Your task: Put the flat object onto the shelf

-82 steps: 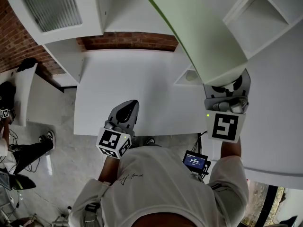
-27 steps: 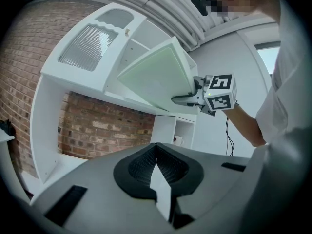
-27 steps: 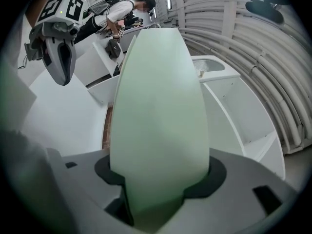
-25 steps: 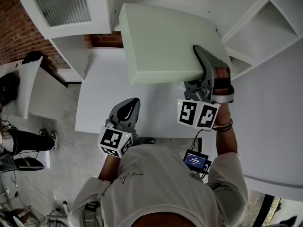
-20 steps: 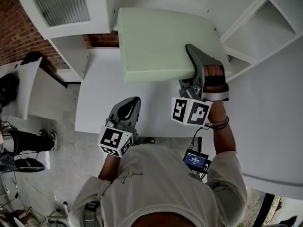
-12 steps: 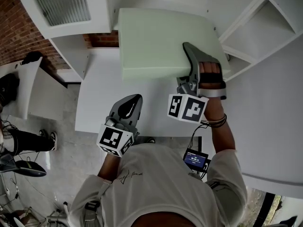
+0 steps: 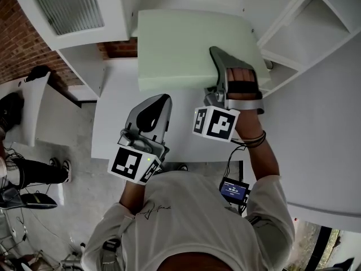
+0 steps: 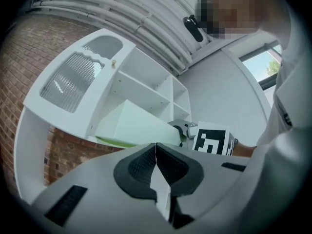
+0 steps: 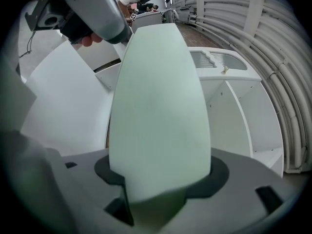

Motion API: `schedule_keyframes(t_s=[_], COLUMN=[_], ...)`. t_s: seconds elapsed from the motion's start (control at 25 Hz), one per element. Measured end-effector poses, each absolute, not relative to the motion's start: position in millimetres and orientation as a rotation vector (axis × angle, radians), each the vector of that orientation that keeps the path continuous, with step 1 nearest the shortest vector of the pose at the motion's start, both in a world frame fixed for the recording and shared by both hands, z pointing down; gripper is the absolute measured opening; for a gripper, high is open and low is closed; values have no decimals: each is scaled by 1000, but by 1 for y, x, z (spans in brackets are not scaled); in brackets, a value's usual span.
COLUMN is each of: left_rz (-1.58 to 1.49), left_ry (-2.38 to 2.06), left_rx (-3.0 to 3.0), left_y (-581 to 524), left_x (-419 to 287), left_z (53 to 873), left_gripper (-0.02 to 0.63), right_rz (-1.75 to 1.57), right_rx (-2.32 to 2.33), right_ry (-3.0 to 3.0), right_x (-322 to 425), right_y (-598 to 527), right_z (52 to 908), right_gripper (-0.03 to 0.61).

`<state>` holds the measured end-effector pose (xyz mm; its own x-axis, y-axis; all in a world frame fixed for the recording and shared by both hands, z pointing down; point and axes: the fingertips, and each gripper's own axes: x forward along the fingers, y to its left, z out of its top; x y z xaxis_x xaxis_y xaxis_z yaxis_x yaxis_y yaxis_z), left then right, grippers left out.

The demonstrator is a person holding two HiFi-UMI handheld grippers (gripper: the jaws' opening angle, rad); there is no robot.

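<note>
A pale green flat slab is held level in front of the white shelf unit, its far edge toward the shelf openings. My right gripper is shut on the slab's near right edge; in the right gripper view the slab runs out from between the jaws toward the shelf. My left gripper is shut with nothing in it and hovers below the slab's near left corner, over the white table. In the left gripper view the slab shows beyond the closed jaws.
A white cabinet with a ribbed panel stands at the upper left, against a brick wall. Open cubbies lie to the upper right. A small device with a screen hangs at the person's waist.
The slab has swung from tilted high on the right to level and shifted left and farther in. The right gripper moved left with it. The left gripper has risen forward toward the slab.
</note>
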<state>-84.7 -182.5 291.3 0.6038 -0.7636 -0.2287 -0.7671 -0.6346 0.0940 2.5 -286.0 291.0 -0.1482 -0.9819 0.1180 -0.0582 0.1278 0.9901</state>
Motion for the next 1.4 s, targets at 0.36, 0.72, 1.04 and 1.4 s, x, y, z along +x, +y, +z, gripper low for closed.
schedule_keyframes(t_s=[0.36,0.72,1.04,1.4], left_rz=[336,296,294,249], left_ry=[1204,1104,1111,1168], left_rx=[-2768,-2802,-2799,-2765], left_y=[-196,-204,-214,-230], left_x=[-63,-41,-46,-54], left_z=[271,272,268,271], left_gripper=[14,14,14,14], right_rz=[-1180,-1228,-1309,-1352], right_rx=[1105,1121,1107,1067], right_ry=[-1419,-1402,-1390,-1415], right_x=[0,-4,-9,-14], right_y=[-292,-299,-302,-301], right_z=[294,295,285,287], right_gripper=[298,298,296,296])
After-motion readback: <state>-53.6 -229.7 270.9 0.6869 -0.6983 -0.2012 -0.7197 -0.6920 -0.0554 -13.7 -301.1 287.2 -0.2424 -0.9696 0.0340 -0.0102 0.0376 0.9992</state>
